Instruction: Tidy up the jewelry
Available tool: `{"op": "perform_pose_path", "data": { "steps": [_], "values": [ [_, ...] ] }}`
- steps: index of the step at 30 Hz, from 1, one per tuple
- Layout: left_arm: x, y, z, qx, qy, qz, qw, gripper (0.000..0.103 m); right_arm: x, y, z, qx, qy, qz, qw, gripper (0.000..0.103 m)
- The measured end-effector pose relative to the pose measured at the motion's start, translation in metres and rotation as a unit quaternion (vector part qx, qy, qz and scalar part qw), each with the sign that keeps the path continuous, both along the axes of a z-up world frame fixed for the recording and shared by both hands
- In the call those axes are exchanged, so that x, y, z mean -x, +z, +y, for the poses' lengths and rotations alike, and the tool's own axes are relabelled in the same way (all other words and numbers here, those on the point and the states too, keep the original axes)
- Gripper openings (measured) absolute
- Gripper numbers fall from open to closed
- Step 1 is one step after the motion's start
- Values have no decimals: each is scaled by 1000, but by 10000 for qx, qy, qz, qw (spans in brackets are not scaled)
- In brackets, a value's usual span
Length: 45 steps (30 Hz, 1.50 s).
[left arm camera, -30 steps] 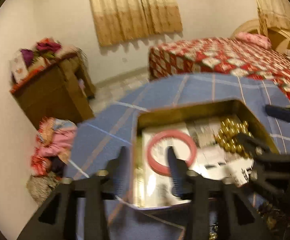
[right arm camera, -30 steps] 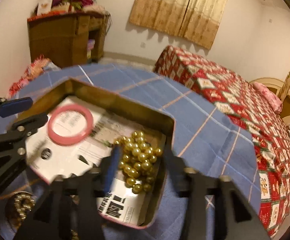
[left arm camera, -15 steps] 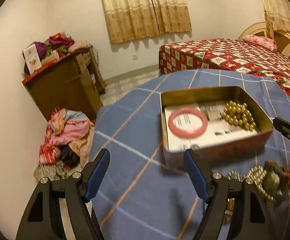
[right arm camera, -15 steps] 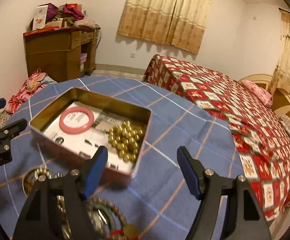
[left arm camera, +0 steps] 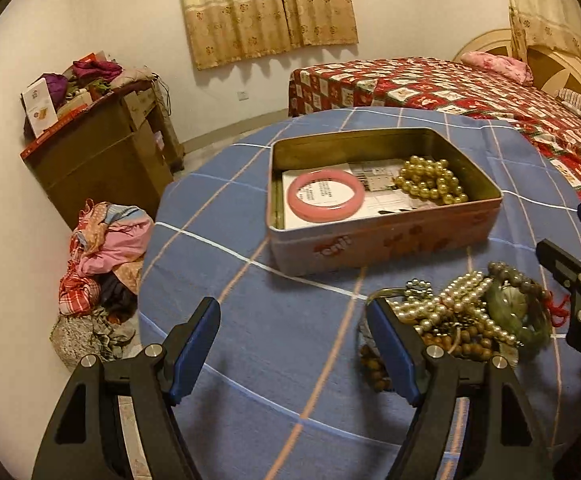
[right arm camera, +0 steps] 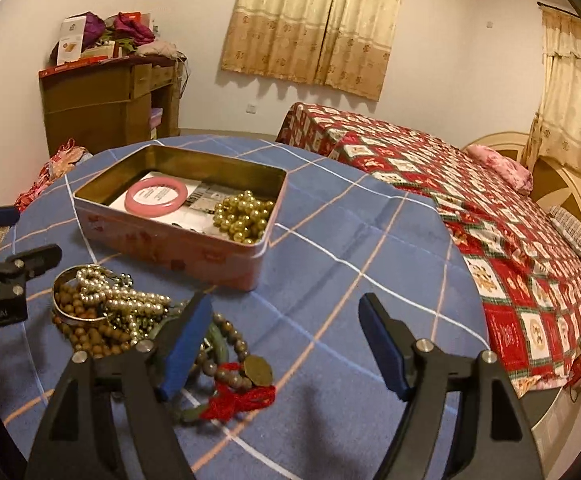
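An open pink tin (left arm camera: 386,242) (right arm camera: 178,252) stands on the round table with a blue checked cloth (left arm camera: 274,320). Inside lie a pink bangle (left arm camera: 324,196) (right arm camera: 156,196) and a gold bead necklace (left arm camera: 430,180) (right arm camera: 244,216) on printed paper. A heap of jewelry (left arm camera: 466,312) (right arm camera: 110,312) with pearl strands, brown beads and a green bangle lies in front of the tin. My left gripper (left arm camera: 294,344) is open over bare cloth, left of the heap. My right gripper (right arm camera: 286,340) holds nothing and its jaws are opening, the left finger over the heap's right edge.
A bed with a red patterned cover (right arm camera: 470,208) stands right of the table. A wooden cabinet (left arm camera: 98,164) piled with things is at the back left, and a heap of clothes (left arm camera: 102,248) lies on the floor by it. The table edge drops off close to the left.
Both grippers have drawn back from inside the tin toward the near side of the table. The bangle and gold beads stay in the tin. The jewelry heap has come into view.
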State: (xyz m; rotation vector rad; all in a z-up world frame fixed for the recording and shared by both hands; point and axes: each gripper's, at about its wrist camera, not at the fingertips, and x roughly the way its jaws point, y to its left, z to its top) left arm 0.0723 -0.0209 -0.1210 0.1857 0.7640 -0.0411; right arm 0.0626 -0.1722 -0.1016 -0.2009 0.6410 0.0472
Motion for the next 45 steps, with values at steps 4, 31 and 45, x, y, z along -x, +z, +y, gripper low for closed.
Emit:
{"op": "perform_pose_path", "data": {
  "steps": [4,31,45],
  "values": [
    [-2,-7,-5,-112,-88,108,9998,76,2,2,0,14,13,-91,10000,78],
    [-7,-5,-18,239,-566,83,9981,56,15,-1,0,-491,300,119,9983,79],
    [-7,-6,-11,284,-500,79,9983,70,11,-18,9,-511,680,492,9952,10]
  ]
}}
